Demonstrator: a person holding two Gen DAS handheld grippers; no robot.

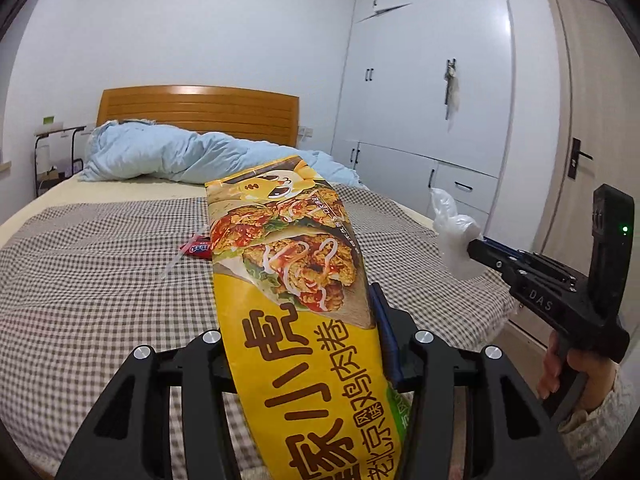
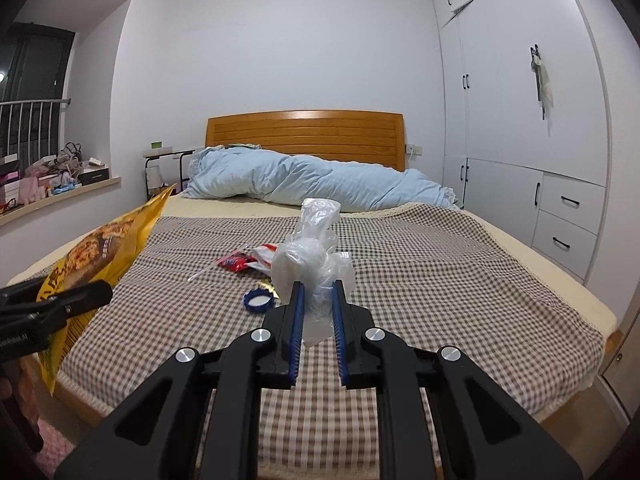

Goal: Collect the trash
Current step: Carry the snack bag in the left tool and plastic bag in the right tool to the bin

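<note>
Over the foot of the bed (image 2: 400,248), the left hand-held gripper (image 1: 304,360) clamps a yellow food wrapper (image 1: 296,280), and the right hand-held gripper (image 2: 316,312) pinches a crumpled clear plastic bag (image 2: 308,256). Red packet (image 2: 236,261) and blue cap (image 2: 259,300) remain; likely both loads need binning first.

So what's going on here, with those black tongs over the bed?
A person is clearing trash off the bed, with tongs in each hand. The left tongs are shut on a big yellow food wrapper; the right tongs are shut on a crumpled clear plastic bag. Both pieces are held up off the bed. Still lying on the checked cover: a red wrapper, a blue ring and a thin white stick.
</note>
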